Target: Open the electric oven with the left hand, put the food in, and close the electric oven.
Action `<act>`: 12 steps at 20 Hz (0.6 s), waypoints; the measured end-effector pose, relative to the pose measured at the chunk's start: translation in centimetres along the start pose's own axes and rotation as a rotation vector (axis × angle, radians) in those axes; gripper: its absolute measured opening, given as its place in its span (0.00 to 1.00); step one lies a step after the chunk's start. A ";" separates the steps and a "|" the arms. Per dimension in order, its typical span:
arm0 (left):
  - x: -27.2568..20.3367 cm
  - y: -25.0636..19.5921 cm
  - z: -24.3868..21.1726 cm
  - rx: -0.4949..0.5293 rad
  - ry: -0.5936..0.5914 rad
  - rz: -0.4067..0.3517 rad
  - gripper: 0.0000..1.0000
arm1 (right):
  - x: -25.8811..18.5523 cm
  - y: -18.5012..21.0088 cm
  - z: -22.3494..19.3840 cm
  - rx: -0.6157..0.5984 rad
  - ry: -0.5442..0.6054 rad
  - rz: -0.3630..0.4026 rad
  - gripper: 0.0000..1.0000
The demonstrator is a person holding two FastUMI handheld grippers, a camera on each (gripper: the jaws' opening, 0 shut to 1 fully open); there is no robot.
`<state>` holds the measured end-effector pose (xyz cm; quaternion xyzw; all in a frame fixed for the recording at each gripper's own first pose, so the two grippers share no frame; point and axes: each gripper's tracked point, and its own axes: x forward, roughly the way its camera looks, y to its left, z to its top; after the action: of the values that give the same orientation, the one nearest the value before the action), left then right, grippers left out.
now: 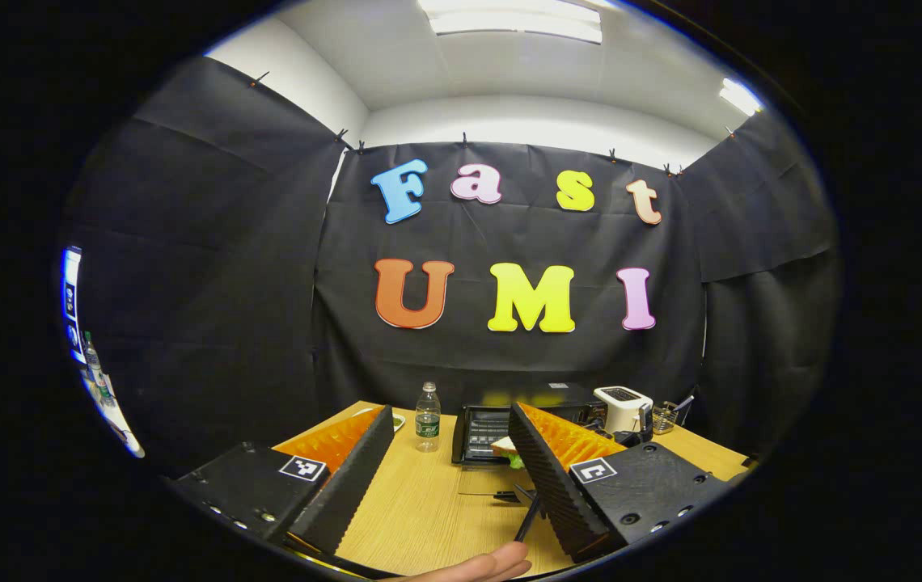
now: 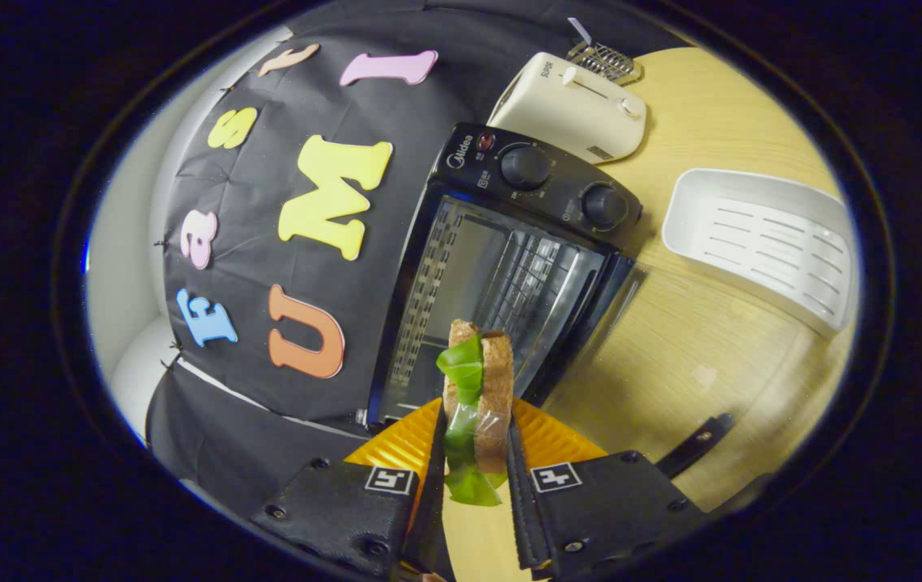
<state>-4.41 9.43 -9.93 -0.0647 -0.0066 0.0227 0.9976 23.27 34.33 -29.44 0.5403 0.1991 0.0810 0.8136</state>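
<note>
The black electric oven (image 2: pixel 509 267) stands with its glass door (image 2: pixel 671 339) swung down flat on the table, so the wire rack inside shows. My right gripper (image 2: pixel 475 424) is shut on a sandwich (image 2: pixel 497 380) of brown bread and green lettuce, held on edge just in front of the oven's mouth. In the left gripper view the oven (image 1: pixel 481 424) sits at the back of the table with the sandwich (image 1: pixel 504 447) at its opening. My left gripper (image 1: pixel 449 477) hangs open over the table, well short of the oven, with nothing between its fingers.
A white toaster (image 2: pixel 570 105) stands beside the oven, with a small wire rack (image 2: pixel 602 58) behind it. A white slotted tray (image 2: pixel 760 242) lies on the wooden table (image 2: pixel 720 121). A water bottle (image 1: pixel 427 416) stands left of the oven. A hand (image 1: pixel 481 564) shows at the bottom edge.
</note>
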 end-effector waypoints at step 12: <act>0.6 4.5 -2.3 -0.029 0.033 0.025 0.94 | 9.6 -0.2 2.7 0.027 -0.264 -0.082 0.40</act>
<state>-3.95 13.57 -12.82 -0.0796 0.0102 0.0338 0.9962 33.05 35.35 -30.95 0.5484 0.1132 -0.0268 0.8281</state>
